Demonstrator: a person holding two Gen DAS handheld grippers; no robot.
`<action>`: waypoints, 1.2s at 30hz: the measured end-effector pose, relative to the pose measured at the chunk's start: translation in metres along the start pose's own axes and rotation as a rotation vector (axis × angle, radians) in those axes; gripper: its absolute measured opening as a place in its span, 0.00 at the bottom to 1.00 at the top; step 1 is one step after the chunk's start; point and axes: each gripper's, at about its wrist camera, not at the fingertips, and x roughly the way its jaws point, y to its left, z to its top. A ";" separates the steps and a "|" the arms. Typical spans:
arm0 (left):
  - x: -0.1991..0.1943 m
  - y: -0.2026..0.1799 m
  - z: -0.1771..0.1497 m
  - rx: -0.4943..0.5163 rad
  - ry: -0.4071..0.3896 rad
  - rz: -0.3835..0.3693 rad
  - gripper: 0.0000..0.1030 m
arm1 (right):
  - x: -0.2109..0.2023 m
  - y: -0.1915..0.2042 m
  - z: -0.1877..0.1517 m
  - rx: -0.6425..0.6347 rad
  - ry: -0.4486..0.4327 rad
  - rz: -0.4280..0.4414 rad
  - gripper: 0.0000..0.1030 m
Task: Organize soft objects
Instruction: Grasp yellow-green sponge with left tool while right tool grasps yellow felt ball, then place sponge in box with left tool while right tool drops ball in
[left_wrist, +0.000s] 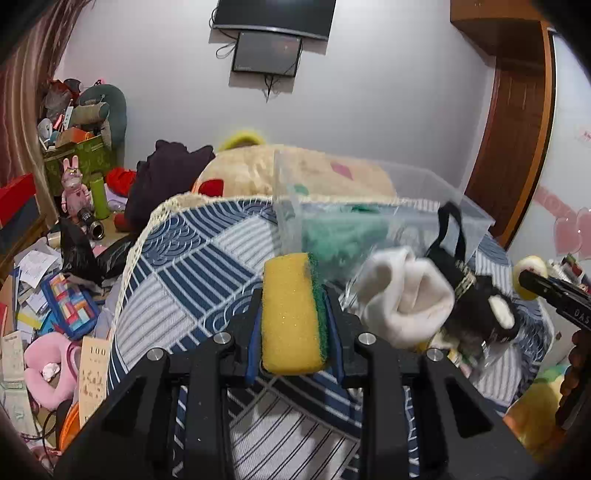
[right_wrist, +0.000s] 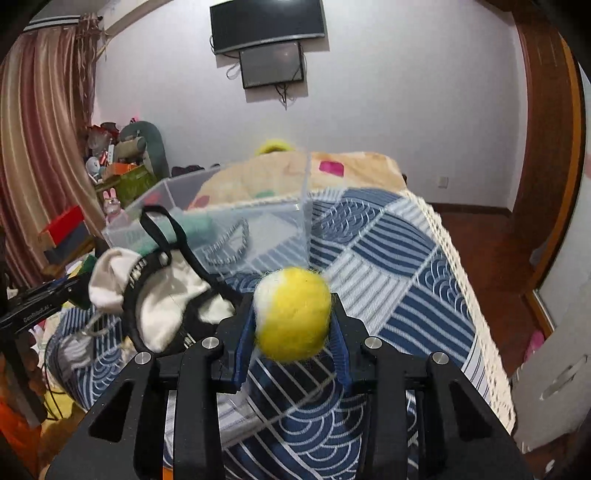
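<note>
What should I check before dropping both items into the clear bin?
1. Left hand-held gripper shut on sponge: ok.
2. Right hand-held gripper shut on yellow ball: ok.
3. Clear bin open on top, no lid: ok.
4. Room in bin: ok, green item fills only one side.
5. Either load above the bin opening: not ok, both short of it.
6. White sock and black strap clear of path: cannot tell.

A yellow sponge (left_wrist: 290, 314) (green scouring layer on one side) and a yellow-and-white ball (right_wrist: 293, 314) are showing above a navy, grey and white wave-and-stripe patterned cloth (left_wrist: 192, 258).
</note>
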 end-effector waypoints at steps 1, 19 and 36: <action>-0.001 0.000 0.004 -0.001 -0.009 -0.003 0.29 | -0.002 0.002 0.003 -0.007 -0.009 0.000 0.33; 0.005 -0.020 0.062 0.044 -0.127 -0.035 0.29 | 0.025 0.024 0.065 -0.027 -0.114 0.018 0.33; 0.055 -0.039 0.071 0.139 -0.065 -0.010 0.29 | 0.086 0.041 0.075 -0.096 0.034 0.006 0.33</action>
